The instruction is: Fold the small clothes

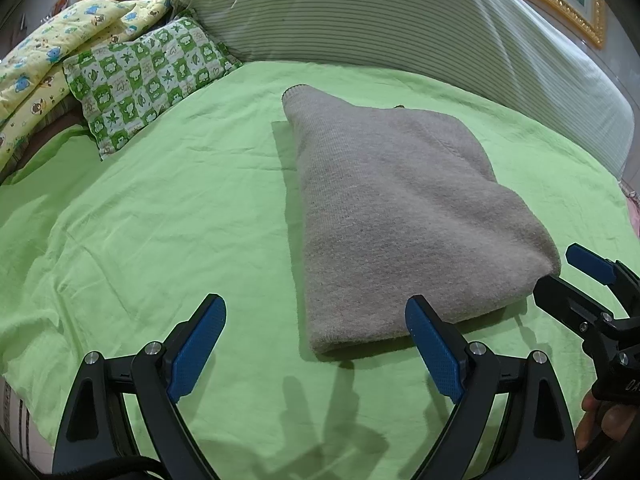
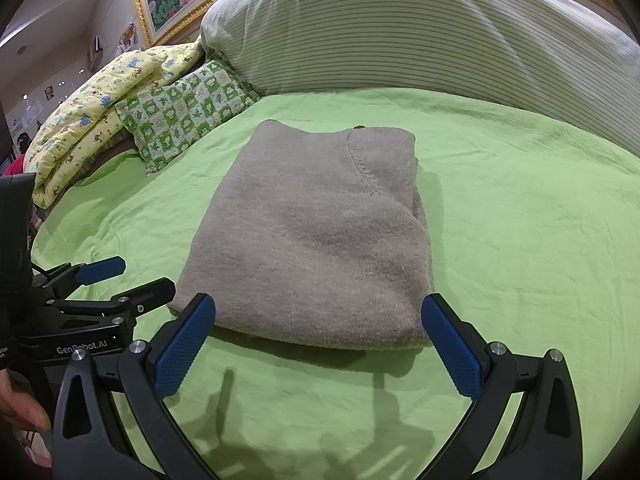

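Your folded grey sweater [image 2: 316,236] sits mid-sheet [image 2: 520,208], checkered pillow [image 2: 188,116] and striped bolster [image 2: 420,28] behind. Left gripper [image 1: 316,344] and right gripper [image 2: 320,344] both gape wide, empty (right side of sheet bare).

"GenRobot.AI" is printed in pale letters on the black body of the left gripper [image 2: 100,284], as seen from the right wrist view. A few pale letters, possibly "OA", are seen on the body of the right gripper [image 1: 576,276] in the left wrist view, cut off by the edge.
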`<state>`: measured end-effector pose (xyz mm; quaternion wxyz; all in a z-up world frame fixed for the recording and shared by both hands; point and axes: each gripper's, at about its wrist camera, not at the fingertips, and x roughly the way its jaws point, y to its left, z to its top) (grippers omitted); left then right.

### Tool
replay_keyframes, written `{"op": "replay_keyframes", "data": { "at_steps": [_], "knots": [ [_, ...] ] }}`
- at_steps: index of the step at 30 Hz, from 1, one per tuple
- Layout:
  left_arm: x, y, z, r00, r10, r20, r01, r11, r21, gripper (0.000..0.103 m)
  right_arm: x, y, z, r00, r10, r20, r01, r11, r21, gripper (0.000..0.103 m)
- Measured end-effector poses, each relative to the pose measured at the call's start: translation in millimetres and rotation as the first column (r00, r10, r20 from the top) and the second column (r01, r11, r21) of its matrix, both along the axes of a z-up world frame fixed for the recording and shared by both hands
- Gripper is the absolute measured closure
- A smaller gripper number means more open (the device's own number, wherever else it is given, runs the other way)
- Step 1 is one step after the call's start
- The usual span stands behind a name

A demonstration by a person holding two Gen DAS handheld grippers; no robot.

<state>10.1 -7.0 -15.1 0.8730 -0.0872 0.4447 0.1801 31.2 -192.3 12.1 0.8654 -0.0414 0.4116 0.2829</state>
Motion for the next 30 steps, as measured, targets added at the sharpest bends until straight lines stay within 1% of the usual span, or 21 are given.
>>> {"op": "replay_keyframes", "data": {
  "at_steps": [30],
  "knots": [
    [3.9,1.6,1.2,1.000,-0.018,-0.009,0.018,1.000,0.000,0.010,10.0,-4.3,4.7,1.000,-0.017,0.003,0.017,1.000,0.008,0.000]
  ]
}}
